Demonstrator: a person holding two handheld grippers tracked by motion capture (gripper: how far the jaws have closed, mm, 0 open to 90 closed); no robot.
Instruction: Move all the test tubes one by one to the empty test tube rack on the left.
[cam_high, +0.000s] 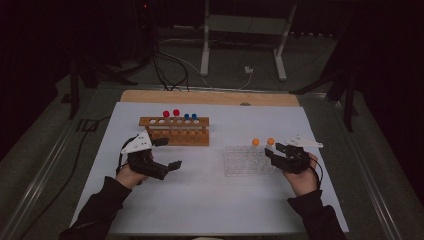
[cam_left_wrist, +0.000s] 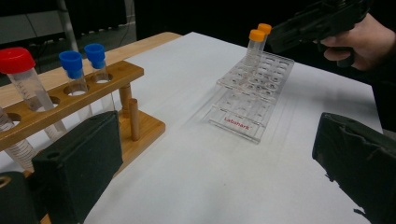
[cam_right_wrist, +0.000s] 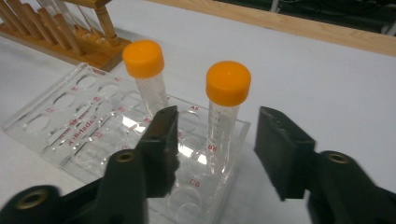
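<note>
A clear plastic rack (cam_high: 247, 160) lies at the right of the white mat and holds two orange-capped tubes (cam_high: 255, 142) at its far edge. My right gripper (cam_high: 272, 150) sits at the rack's right end. In the right gripper view its jaws (cam_right_wrist: 217, 119) flank the nearer orange-capped tube (cam_right_wrist: 227, 84), with a gap on each side and no pad touching it. The other orange-capped tube (cam_right_wrist: 144, 60) leans to its left. My left gripper (cam_high: 169, 153) rests open in front of the wooden rack (cam_high: 174, 131), with nothing between its jaws.
The wooden rack (cam_left_wrist: 70, 102) carries red-capped tubes (cam_high: 170, 113) and blue-capped tubes (cam_left_wrist: 72, 63). Bare white mat (cam_high: 210, 190) lies between the two hands. Cables and a metal stand (cam_high: 245, 30) sit on the dark floor beyond the table.
</note>
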